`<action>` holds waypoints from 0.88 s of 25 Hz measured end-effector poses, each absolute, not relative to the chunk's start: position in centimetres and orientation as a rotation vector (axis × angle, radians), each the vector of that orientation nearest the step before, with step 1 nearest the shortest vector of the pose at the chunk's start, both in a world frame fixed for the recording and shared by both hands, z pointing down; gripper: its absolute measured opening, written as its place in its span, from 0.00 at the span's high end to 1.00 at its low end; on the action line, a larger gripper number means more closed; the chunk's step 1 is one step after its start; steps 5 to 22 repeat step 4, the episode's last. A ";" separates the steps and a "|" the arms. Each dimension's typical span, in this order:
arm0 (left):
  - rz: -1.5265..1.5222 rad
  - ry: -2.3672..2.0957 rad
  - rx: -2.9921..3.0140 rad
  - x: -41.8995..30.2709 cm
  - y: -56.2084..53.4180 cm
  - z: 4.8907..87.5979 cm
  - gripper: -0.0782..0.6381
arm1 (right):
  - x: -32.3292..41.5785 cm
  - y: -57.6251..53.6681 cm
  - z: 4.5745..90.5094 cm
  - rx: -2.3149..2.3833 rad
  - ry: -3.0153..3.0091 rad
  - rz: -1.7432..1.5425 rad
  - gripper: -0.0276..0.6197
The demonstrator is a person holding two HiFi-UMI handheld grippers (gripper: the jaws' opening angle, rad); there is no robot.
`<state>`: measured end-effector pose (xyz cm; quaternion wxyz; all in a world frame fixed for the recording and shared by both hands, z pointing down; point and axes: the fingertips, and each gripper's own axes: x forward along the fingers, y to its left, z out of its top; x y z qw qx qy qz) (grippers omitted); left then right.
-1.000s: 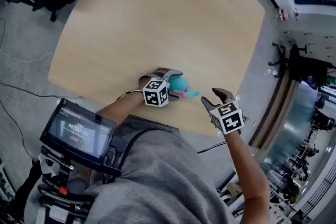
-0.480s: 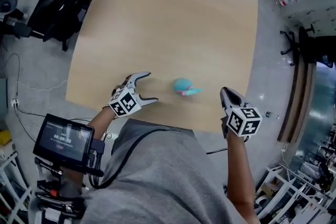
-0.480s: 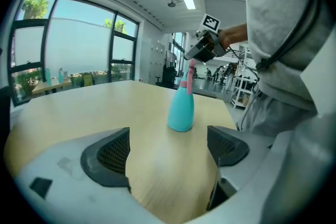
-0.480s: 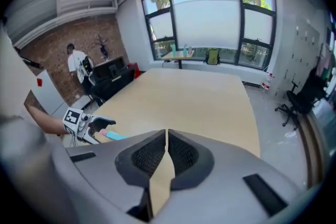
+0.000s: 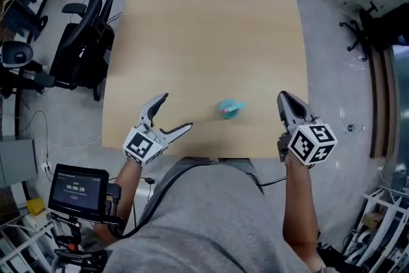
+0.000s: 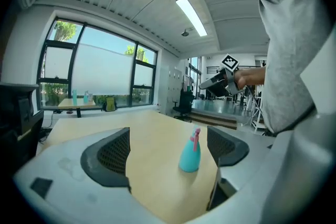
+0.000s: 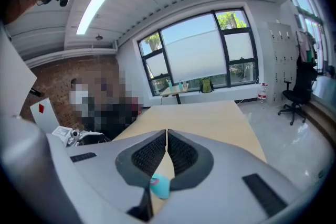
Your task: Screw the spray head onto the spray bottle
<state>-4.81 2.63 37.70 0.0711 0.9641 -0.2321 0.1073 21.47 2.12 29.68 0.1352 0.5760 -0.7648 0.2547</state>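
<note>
Teal plastic spray bottle (image 5: 229, 109), pink spray head (image 6: 196, 139) on top. It stands upright on the table (image 5: 211, 29), ahead of the left gripper (image 5: 177, 112), which gapes wide and holds nothing. The right gripper (image 5: 283, 96) is closed and empty. Probably light, slick and tippy; best grasped at the lower body.

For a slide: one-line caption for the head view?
Teal spray bottle with pink spray head stands on the table between the open left gripper and the just-closed, empty right gripper.
</note>
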 end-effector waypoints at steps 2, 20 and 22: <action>0.282 -0.711 2.907 -3.4 3.6 35.2 0.28 | 21.8 3.1 27.5 1.670 -2.269 0.725 0.93; 0.254 -0.708 2.924 -2.3 4.7 33.2 0.28 | 22.0 4.4 25.5 1.673 -2.314 0.705 0.93; 0.254 -0.708 2.924 -2.3 4.7 33.2 0.28 | 22.0 4.4 25.5 1.673 -2.314 0.705 0.93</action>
